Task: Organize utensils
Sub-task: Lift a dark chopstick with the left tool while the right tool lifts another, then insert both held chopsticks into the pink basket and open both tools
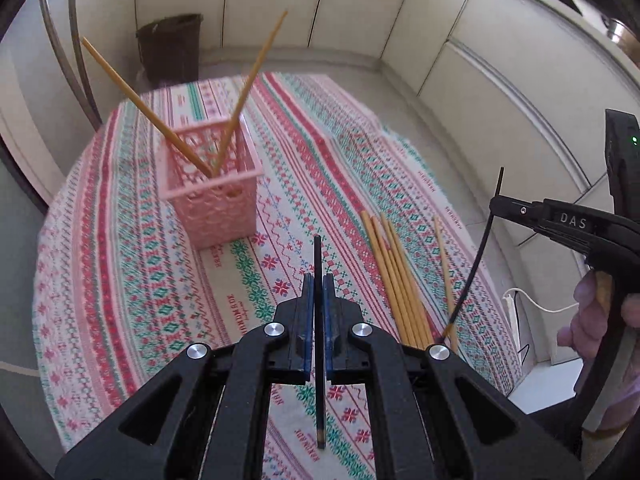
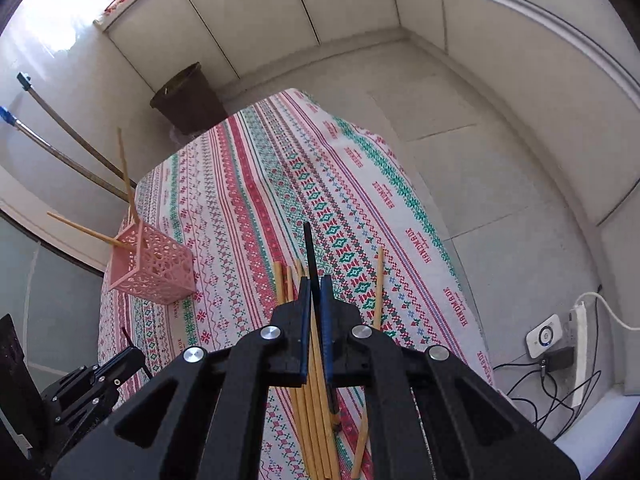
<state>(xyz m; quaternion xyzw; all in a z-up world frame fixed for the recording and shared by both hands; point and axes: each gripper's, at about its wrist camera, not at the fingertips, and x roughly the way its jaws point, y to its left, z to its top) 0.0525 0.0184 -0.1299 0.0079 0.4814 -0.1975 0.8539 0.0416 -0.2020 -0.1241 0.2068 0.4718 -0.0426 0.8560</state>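
Black chopsticks are clamped, one apiece, in your left gripper (image 1: 318, 280) and right gripper (image 2: 316, 284) jaws above the table (image 1: 120, 280), so tip each thin end down into the pink basket (image 1: 212, 192) at far left before releasing.

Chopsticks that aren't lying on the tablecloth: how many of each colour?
Black chopsticks, one in the left gripper, one in the right gripper: 2
Tan chopsticks, standing in the pink basket: 2
Total: 4

L gripper (image 1: 319, 280) clamped on dark chopstick (image 1: 319, 340) above cloth (image 1: 120, 280); 2 chopsticks (image 1: 240, 96) in pink basket (image 1: 216, 208), bundle (image 1: 400, 280) R.
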